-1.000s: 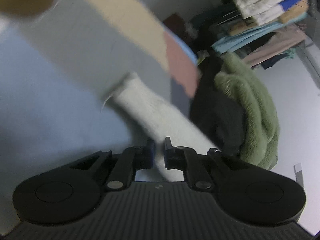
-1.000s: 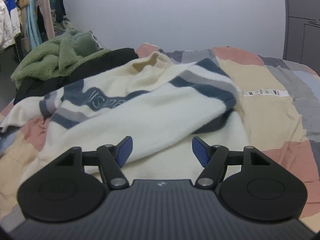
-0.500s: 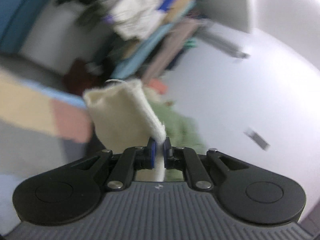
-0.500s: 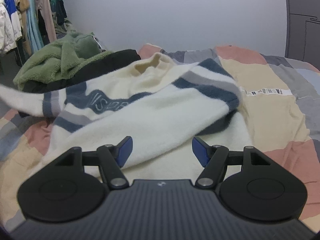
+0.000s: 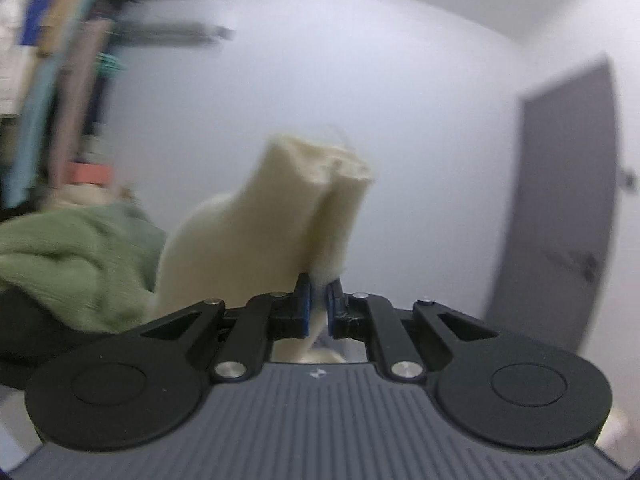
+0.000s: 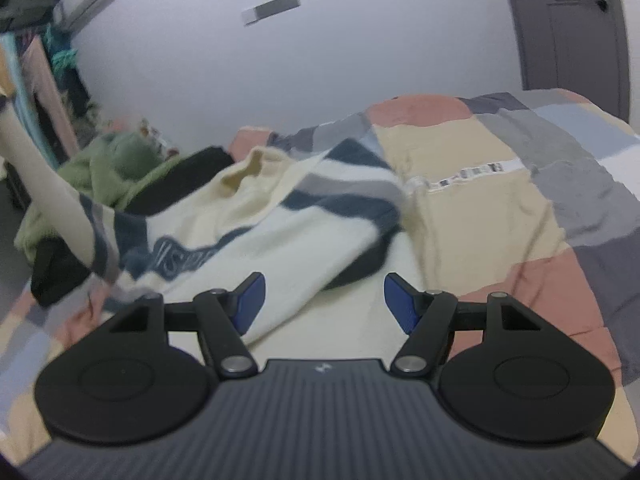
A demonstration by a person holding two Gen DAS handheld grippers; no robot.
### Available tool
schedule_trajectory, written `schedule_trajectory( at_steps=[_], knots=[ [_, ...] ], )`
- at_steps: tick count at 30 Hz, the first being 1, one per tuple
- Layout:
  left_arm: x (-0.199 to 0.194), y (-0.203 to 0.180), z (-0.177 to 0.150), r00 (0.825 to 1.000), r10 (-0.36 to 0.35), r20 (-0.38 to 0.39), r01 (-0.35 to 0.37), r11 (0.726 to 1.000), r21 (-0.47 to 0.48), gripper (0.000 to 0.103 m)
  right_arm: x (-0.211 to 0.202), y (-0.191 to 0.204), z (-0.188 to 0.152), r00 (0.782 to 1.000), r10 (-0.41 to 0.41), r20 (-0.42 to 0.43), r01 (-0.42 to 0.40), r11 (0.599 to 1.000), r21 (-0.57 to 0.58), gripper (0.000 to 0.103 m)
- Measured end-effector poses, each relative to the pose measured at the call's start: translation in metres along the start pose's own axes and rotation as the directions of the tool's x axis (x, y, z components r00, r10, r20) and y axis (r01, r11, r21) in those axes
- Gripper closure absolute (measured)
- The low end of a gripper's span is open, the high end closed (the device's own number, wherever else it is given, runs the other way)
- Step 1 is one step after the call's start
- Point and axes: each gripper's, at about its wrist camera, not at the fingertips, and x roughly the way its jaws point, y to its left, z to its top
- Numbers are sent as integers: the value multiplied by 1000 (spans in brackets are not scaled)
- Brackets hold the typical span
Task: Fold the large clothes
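The sweater (image 6: 280, 236) lies spread across the bed (image 6: 500, 208), with one sleeve (image 6: 48, 196) lifted off to the left, rising up and away from the body. The end of that sleeve (image 5: 288, 216) stands up between the closed jaws of the left gripper (image 5: 318, 308). The right gripper (image 6: 324, 300) hangs over the near edge of the sweater, jaws apart and touching nothing. Behind the sweater and to the left sits a heap of clothes (image 6: 120, 164) on the bed. Hanging garments (image 6: 44, 92) line the far left. A door (image 6: 568, 24) stands at the far right, behind the bed.
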Motion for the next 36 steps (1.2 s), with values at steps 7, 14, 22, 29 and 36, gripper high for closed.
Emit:
schedule_trajectory(
  at_steps=[7, 14, 22, 29, 36],
  knots=[
    [33, -91, -104, 951, -156, -267, 166, 986, 15, 94, -12, -34, 5, 999, -2, 37, -2, 993, 116, 35],
    [61, -124, -206, 856, -155, -493, 173, 985, -9, 94, -7, -59, 4, 999, -4, 36, -3, 982, 190, 34],
    [72, -72, -203, 787, -233, -571, 186, 973, -140, 40, 1, -63, 1, 1000, 25, 15, -28, 979, 203, 33],
    [5, -44, -172, 752, -230, -617, 190, 973, -132, 30, -1, -50, -1, 996, 91, -5, -88, 979, 183, 33],
    [-38, 23, -157, 790, -54, -611, -29, 992, -126, 30, 13, -32, -8, 990, 110, -86, -98, 987, 128, 28]
  ],
)
